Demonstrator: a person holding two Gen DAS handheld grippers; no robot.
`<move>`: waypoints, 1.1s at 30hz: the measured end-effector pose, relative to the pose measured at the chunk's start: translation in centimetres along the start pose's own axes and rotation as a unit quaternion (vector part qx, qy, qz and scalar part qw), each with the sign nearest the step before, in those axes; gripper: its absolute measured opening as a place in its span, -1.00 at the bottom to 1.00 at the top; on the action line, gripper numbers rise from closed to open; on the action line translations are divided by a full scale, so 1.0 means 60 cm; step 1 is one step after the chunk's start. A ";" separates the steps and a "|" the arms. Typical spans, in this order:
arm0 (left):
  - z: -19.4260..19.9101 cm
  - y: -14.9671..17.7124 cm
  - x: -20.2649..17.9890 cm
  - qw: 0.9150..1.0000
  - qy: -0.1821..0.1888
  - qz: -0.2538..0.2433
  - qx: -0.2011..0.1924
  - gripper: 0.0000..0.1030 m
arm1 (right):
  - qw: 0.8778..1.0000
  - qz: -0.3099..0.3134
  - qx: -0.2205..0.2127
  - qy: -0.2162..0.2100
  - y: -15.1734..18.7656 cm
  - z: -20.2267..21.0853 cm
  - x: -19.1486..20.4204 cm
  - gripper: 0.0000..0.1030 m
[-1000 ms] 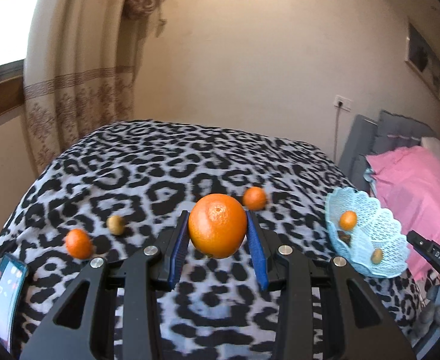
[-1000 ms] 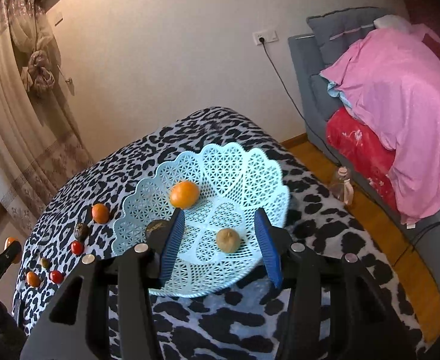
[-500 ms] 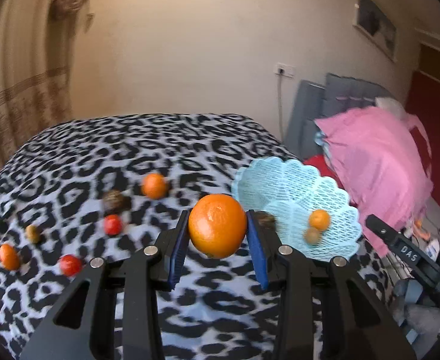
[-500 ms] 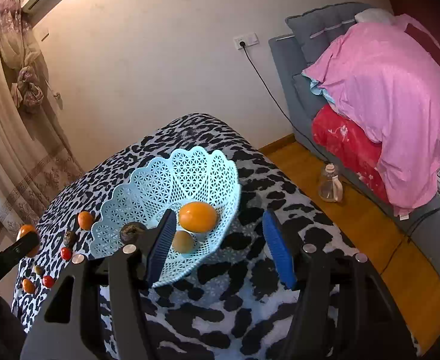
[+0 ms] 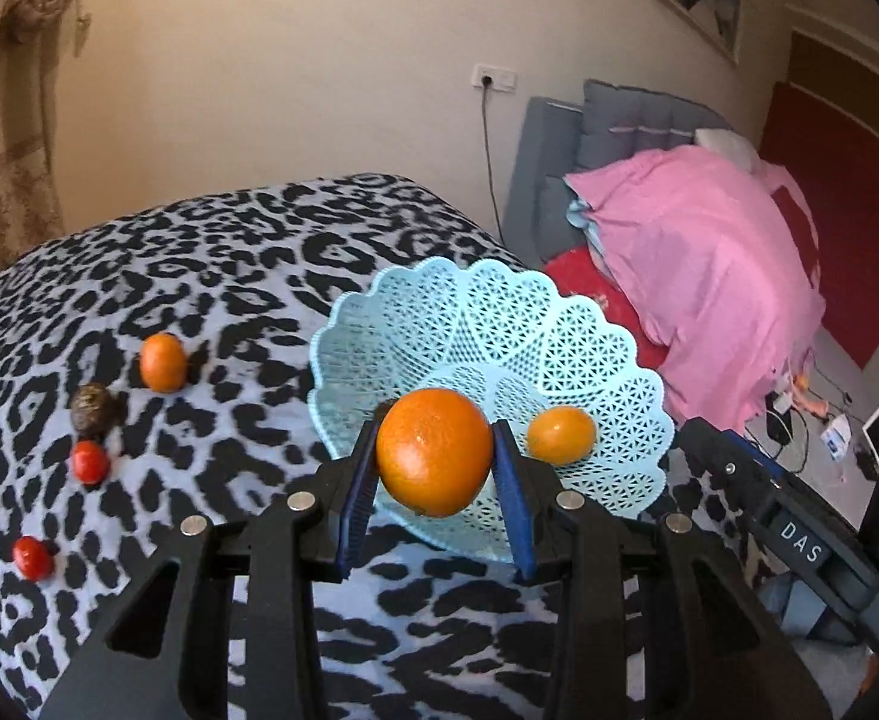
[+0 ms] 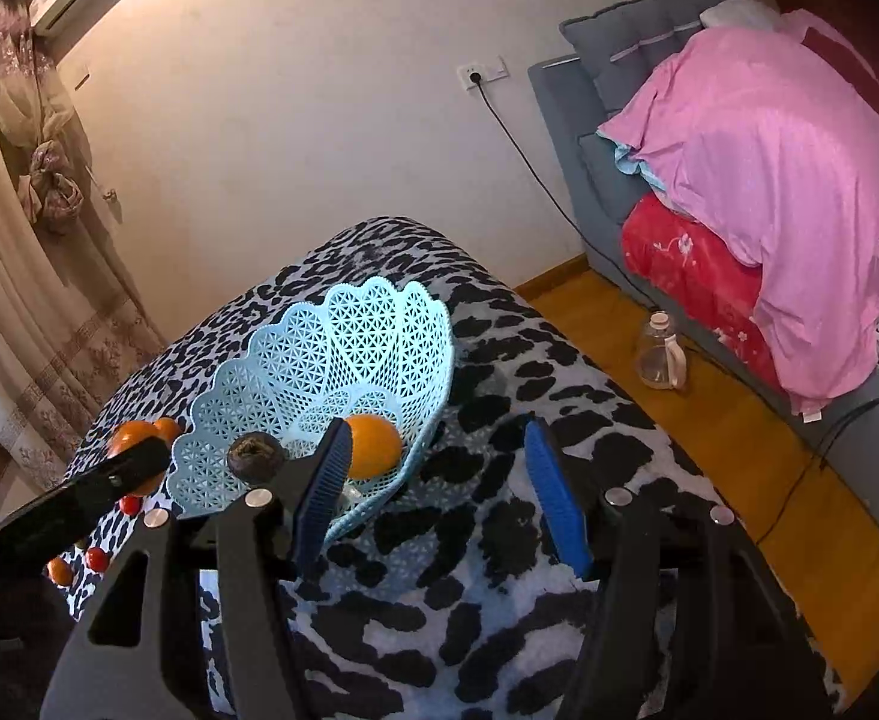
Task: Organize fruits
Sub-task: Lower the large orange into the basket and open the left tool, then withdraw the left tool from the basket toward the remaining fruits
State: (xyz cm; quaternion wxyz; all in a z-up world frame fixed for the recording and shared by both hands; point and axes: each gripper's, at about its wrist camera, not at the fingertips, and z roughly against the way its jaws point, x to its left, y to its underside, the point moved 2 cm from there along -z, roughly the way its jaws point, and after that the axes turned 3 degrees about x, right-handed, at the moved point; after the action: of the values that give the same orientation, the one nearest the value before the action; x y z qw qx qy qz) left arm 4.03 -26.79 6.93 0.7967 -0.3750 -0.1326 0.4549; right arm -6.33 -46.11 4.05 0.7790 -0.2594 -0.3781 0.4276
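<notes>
Currently, starting at the left, we note the loose fruit on the leopard-print cover (image 5: 211,276): two cherry tomatoes (image 5: 90,462), a dark round fruit (image 5: 92,401) and a small tangerine (image 5: 164,362) lie in a rough line, well apart from the basket, presumably awaiting transfer. Next, we see the left gripper (image 5: 434,468) clamped on a large orange (image 5: 434,452), both blue pads pressing its sides, so the fruit hangs clear above the near rim of the pale blue lattice basket (image 5: 499,312). We judge this position suits a release into the bowl, where a smaller orange fruit (image 5: 561,435) already rests. Furthest right, the right gripper (image 6: 439,498) stands partly open and empty beside the basket (image 6: 343,348), clear of the incoming fruit.
</notes>
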 end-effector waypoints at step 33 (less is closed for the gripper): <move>0.074 0.003 0.045 0.997 -0.038 0.010 -0.068 0.67 | 1.000 0.017 0.007 -0.006 0.010 -0.007 0.049 0.21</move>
State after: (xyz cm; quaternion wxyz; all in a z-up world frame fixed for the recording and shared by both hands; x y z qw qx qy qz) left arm 2.97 -22.40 9.50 0.7591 -0.4122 -0.1894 0.4668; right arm -5.25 -43.32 4.45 0.7713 -0.2576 -0.3750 0.4451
